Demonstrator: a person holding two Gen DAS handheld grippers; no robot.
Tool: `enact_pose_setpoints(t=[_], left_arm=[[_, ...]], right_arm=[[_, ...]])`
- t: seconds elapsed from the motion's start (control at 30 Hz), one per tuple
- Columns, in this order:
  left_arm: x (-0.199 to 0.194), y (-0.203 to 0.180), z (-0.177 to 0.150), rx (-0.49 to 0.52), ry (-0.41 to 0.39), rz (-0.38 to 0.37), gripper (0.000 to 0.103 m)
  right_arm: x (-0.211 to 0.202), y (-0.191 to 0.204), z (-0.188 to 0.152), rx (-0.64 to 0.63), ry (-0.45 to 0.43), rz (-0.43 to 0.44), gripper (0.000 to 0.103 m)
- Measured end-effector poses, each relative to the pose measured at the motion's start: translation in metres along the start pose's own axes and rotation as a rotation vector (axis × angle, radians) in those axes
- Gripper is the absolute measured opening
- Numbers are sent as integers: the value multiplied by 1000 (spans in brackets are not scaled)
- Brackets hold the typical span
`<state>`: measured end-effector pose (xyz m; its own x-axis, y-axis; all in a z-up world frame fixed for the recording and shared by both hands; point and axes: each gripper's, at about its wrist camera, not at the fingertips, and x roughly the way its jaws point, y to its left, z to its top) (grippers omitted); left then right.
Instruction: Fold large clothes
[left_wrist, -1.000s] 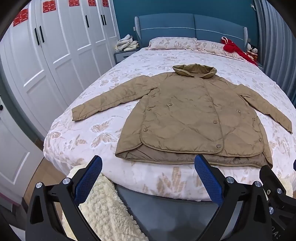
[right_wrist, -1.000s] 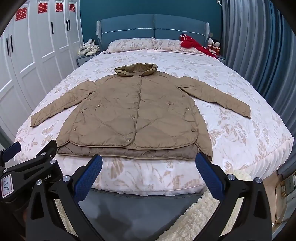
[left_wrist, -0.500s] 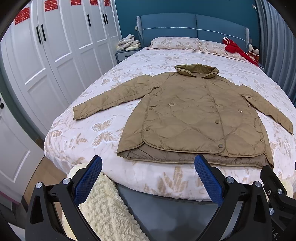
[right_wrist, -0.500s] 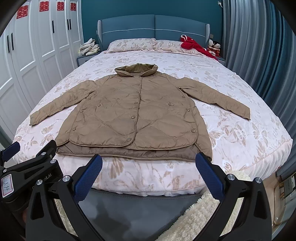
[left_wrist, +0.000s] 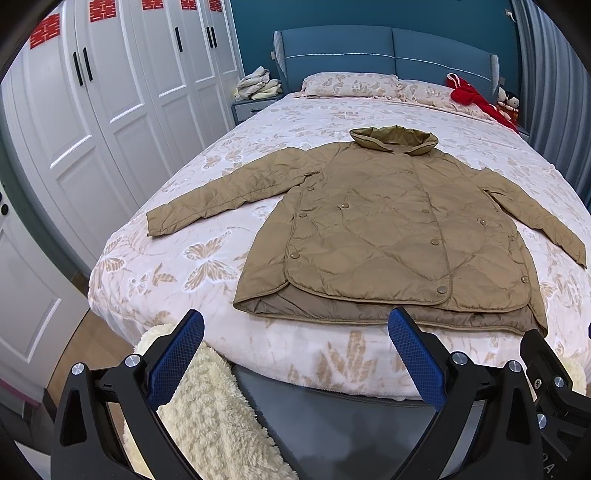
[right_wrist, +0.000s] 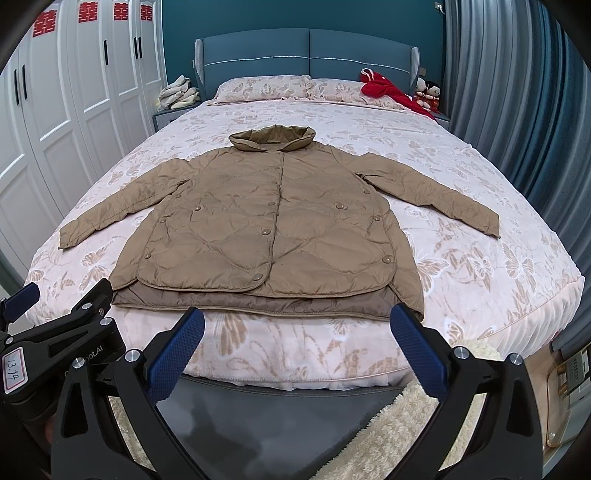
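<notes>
A tan quilted jacket (left_wrist: 388, 229) (right_wrist: 273, 225) lies flat and buttoned on the bed, collar toward the headboard, both sleeves spread out to the sides. Its hem lies near the foot edge of the bed. My left gripper (left_wrist: 295, 354) hovers open off the foot of the bed, short of the hem's left part, with nothing between its blue pads. My right gripper (right_wrist: 299, 354) is also open and empty, just short of the hem's middle. The left gripper's body (right_wrist: 55, 332) shows at the lower left of the right wrist view.
The bed (left_wrist: 166, 266) has a pink butterfly-print cover and a blue headboard (right_wrist: 306, 48). White wardrobes (left_wrist: 92, 110) line the left wall. A red garment (right_wrist: 388, 90) lies by the pillows. A cream fluffy rug (left_wrist: 207, 413) lies on the floor. Curtains (right_wrist: 517, 110) hang at right.
Both grippers have drifted slightly, the left view shifting a little toward the bed's left side. The jacket has not moved and both grippers stay open.
</notes>
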<state>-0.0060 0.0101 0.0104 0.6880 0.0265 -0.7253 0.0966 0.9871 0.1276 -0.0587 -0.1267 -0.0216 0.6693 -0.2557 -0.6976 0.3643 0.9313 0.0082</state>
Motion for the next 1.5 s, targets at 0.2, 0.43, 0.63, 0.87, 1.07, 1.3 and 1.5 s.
enact_pose_setpoints(t=[0.2, 0.43, 0.63, 0.87, 1.07, 1.3, 1.5], left_arm=[[1, 0, -1, -2, 1, 1, 98], [2, 2, -4, -5, 3, 2, 98], [2, 2, -4, -6, 3, 1, 98], [2, 2, -4, -5, 4, 1, 98], [2, 2, -3, -5, 4, 1, 98], [2, 2, -3, -5, 4, 0, 98], [2, 4, -6, -5, 5, 2, 98]], right_arm=[[1, -1, 0, -2, 0, -1, 98], [1, 1, 0, -2, 0, -2, 98], [2, 0, -1, -2, 4, 0, 98], [2, 0, -1, -2, 4, 0, 98], [2, 0, -1, -2, 5, 0, 98], [3, 1, -1, -2, 6, 0, 98], [3, 1, -2, -2, 7, -1, 98]])
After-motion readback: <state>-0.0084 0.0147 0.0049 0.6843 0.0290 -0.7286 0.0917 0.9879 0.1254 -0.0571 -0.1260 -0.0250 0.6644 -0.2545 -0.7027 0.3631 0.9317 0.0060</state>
